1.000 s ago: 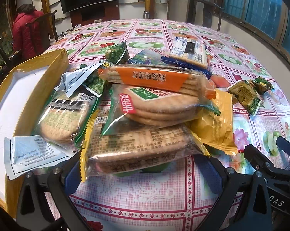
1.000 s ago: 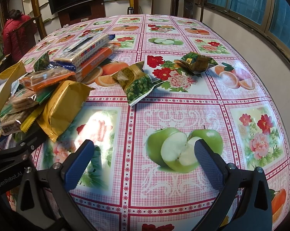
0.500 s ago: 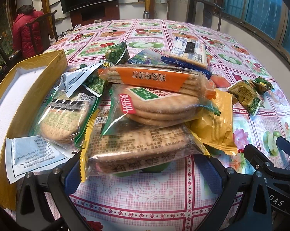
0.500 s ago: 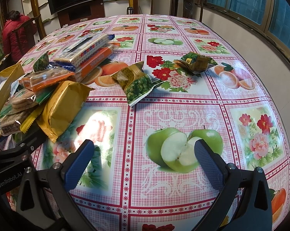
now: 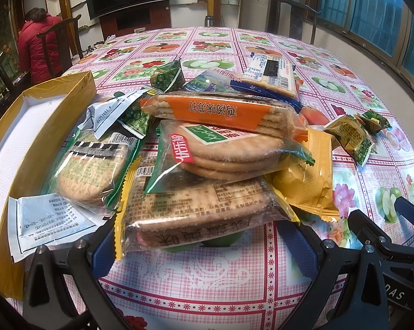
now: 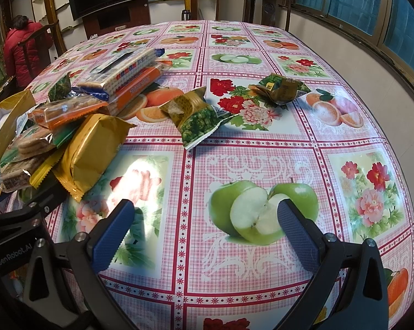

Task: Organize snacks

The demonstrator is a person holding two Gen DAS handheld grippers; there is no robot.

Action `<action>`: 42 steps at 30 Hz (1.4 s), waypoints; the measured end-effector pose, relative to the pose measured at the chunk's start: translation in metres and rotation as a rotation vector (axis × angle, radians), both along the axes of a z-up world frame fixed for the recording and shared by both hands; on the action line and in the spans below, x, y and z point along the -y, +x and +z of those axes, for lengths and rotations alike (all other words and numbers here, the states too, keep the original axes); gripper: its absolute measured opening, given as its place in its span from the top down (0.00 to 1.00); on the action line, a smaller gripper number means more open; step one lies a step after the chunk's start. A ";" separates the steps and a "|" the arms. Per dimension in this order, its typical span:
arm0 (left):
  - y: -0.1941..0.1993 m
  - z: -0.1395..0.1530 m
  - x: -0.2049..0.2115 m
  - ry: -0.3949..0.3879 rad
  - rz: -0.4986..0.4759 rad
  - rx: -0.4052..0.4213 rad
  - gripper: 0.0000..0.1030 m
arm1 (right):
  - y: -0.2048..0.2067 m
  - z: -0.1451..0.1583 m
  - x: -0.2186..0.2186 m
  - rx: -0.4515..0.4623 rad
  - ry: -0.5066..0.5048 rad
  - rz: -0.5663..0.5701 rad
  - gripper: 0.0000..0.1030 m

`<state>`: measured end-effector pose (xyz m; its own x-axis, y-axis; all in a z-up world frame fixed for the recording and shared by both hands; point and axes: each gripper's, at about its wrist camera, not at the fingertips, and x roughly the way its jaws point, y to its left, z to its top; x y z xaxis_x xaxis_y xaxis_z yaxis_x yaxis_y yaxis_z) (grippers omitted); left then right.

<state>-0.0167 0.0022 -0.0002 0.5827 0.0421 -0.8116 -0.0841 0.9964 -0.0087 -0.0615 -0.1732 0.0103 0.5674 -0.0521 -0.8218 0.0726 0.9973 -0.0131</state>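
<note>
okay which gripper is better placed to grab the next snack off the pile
Left. The left gripper is open right at the nearest cracker pack, with the box beside it. The right gripper is open over bare tablecloth.

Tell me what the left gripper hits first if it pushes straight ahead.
Likely the square cracker pack at the bottom of the snack pile; it already lies between the open left gripper fingers, though exact depth is unclear.

Snack pile, centre of the left wrist view, on the table: cracker packs stacked, one pack topmost at the rear. Box at frame left, touching the pile. Two small packets lie apart at right. Leaflet at lower left, overlapping the box edge.
</note>
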 end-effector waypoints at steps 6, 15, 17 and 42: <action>-0.007 0.000 0.005 0.003 0.000 -0.014 0.00 | -0.007 0.001 -0.002 -0.021 0.006 0.045 0.00; -0.027 0.003 0.004 0.001 -0.100 -0.064 0.00 | -0.016 0.001 -0.003 -0.068 0.004 0.105 0.00; -0.034 0.004 0.002 -0.001 -0.106 -0.071 0.00 | -0.019 0.001 -0.003 -0.069 0.002 0.109 0.00; -0.177 0.110 -0.025 -0.180 -0.286 0.379 0.24 | -0.085 0.065 0.013 0.305 -0.030 -0.025 0.05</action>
<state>-0.1937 0.0270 0.1102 0.8056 -0.2830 -0.5206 0.2342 0.9591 -0.1590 -0.1469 -0.1861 0.0751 0.7859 -0.0903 -0.6117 0.1019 0.9947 -0.0160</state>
